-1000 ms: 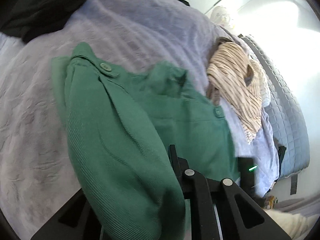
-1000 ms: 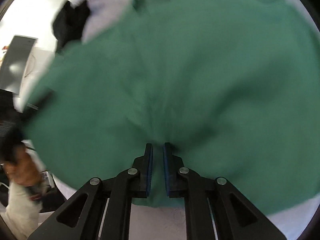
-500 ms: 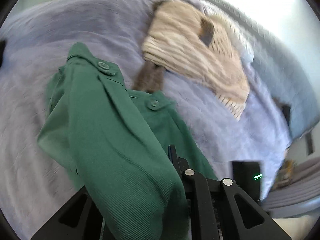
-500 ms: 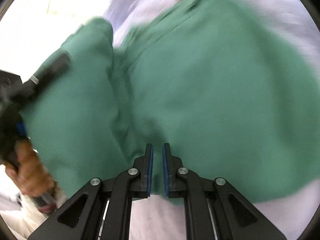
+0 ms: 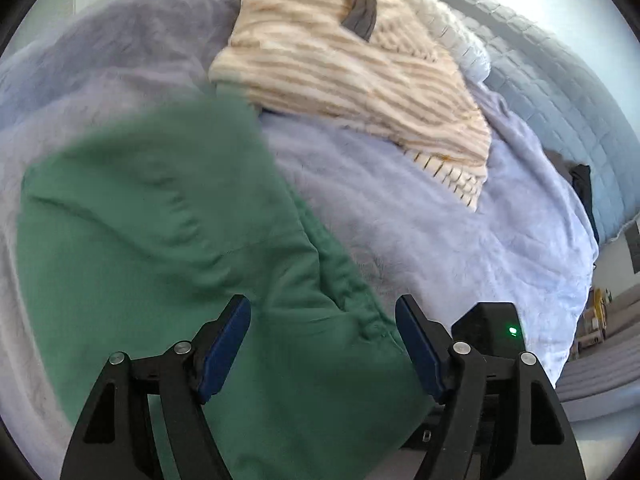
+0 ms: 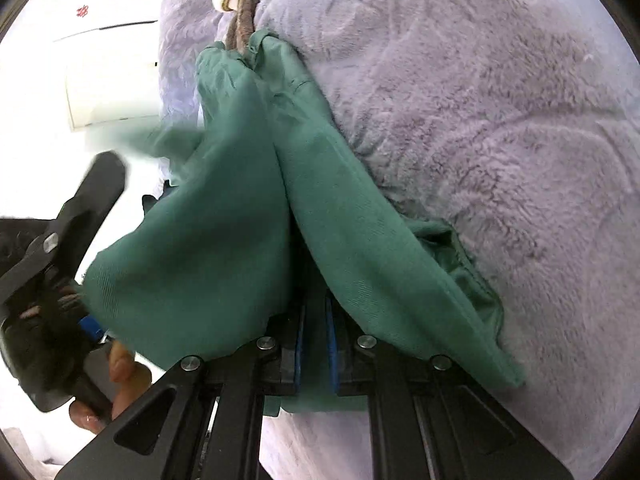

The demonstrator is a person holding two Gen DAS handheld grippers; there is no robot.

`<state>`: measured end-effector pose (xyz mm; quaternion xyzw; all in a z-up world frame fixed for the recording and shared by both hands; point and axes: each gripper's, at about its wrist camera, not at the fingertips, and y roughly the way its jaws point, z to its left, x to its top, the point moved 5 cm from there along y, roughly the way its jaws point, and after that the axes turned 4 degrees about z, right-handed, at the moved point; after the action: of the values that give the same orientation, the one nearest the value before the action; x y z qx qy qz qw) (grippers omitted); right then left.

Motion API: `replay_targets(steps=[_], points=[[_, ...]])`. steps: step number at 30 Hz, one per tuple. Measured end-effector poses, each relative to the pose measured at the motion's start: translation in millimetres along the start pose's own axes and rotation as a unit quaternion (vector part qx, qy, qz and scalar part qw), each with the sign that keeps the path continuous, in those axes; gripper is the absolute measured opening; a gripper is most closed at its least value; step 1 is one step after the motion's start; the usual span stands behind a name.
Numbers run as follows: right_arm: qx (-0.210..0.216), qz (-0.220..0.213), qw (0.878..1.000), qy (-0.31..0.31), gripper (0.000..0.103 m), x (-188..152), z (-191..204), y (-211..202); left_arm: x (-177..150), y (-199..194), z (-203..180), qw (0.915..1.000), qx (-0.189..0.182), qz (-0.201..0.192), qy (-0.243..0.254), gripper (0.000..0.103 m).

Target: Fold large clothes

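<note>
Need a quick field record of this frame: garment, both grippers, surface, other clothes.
garment: green garment, bunched on the blanket
left gripper: open, fingers have just been opening, green cloth lies below and between them, not pinched
right gripper: shut on green garment, cloth draped over its fingers
surface: lavender fleece blanket
other clothes: cream striped garment beyond the green one, its edge touching or overlapping
progress: fold not finished

The left tool (image 5: 323, 340) has just been opening, jaws wide apart, while the right tool (image 6: 316, 340) stays pinched nearly closed.
</note>
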<state>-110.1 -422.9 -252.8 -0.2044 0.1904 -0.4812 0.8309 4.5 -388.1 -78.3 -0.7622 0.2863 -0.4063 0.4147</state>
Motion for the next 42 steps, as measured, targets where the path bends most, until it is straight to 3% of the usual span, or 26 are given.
replay_targets(steps=[4,8,10,12,14,19,21,24,26,27,30,33,36,39,41,42], points=[[0.012,0.006,1.000,0.008,0.011,3,-5,-1,1,-23,29,0.9982,0.026,-0.031,-0.045,0.076],[0.010,0.005,1.000,0.014,0.015,7,-20,-31,-16,-42,75,0.9908,0.086,-0.040,-0.097,0.076],[0.007,-0.003,1.000,0.010,0.039,-1,-18,-42,-35,-51,99,0.9860,0.112,-0.031,-0.119,0.076],[0.006,-0.014,1.000,0.002,0.053,-19,-6,-59,-61,-59,125,0.9797,0.135,-0.014,-0.148,0.076],[-0.008,-0.009,1.000,-0.012,0.053,-33,7,-56,-87,-65,146,0.9734,0.150,0.002,-0.174,0.076],[-0.024,0.053,0.994,-0.095,0.055,-84,41,-44,-135,-71,169,0.9604,0.152,0.026,-0.232,0.076],[-0.012,0.058,0.993,-0.103,0.059,-86,53,-30,-143,-71,168,0.9586,0.147,0.030,-0.242,0.076],[0.013,0.054,0.996,-0.064,0.059,-69,58,-2,-142,-76,158,0.9617,0.137,0.025,-0.236,0.076],[0.015,0.053,0.997,-0.050,0.022,-61,61,9,-136,-83,152,0.9653,0.133,0.013,-0.224,0.076],[0.020,0.052,0.997,-0.050,0.009,-73,62,9,-133,-86,149,0.9670,0.131,0.006,-0.218,0.076],[0.045,0.041,0.997,-0.050,0.009,-93,66,4,-125,-81,148,0.9670,0.132,0.001,-0.218,0.076],[0.021,0.057,0.998,-0.017,0.009,-109,35,18,-131,-51,147,0.9660,0.126,0.032,-0.224,0.076],[0.016,0.084,0.996,0.017,0.015,-123,10,18,-143,-38,143,0.9653,0.141,0.033,-0.217,0.093],[-0.012,0.105,0.993,-0.057,0.016,-128,27,-9,-149,-36,141,0.9677,0.138,0.029,-0.209,0.093],[-0.030,0.092,0.987,-0.127,0.023,-127,48,-38,-151,-35,142,0.9673,0.132,0.029,-0.215,0.093],[-0.036,0.074,0.984,-0.161,0.045,-121,61,-58,-150,-35,143,0.9672,0.131,0.031,-0.216,0.093]])
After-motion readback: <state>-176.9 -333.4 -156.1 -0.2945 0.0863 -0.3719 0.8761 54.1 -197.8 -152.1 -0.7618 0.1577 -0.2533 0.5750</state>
